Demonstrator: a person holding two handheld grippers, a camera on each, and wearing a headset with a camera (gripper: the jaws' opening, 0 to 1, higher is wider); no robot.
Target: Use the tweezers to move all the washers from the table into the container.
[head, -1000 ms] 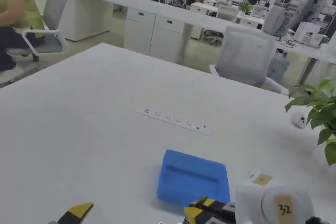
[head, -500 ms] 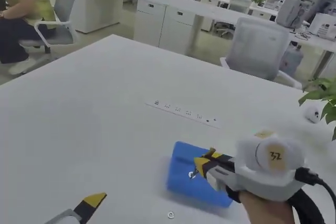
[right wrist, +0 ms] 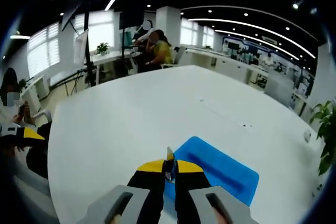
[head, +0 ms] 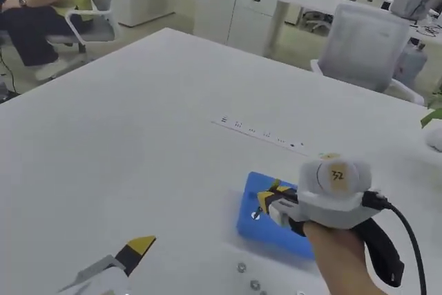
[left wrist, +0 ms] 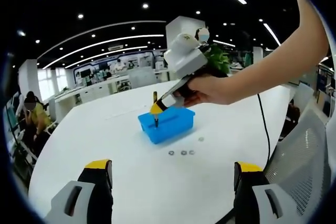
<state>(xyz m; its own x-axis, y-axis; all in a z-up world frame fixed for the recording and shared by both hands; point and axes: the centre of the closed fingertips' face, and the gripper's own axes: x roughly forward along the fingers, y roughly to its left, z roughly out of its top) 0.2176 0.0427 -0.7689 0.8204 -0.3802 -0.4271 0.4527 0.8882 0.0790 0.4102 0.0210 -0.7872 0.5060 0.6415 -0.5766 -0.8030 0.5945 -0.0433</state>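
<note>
Right gripper clamped, left gripper spread wide

The right gripper (right wrist: pixel 169 167) presses its yellow-tipped jaws together on the tweezers (right wrist: pixel 169 155), tips angled downward. The right hand (left wrist: pixel 209 88) wraps its handle, with the bare forearm (left wrist: pixel 278 56) stretched out behind. The left gripper (left wrist: pixel 172 167) sits low and near, with its jaws far apart.

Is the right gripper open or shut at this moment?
The right gripper is shut on the tweezers: in its own view the jaws press together with the tweezers tip between them, above the blue container.
</note>
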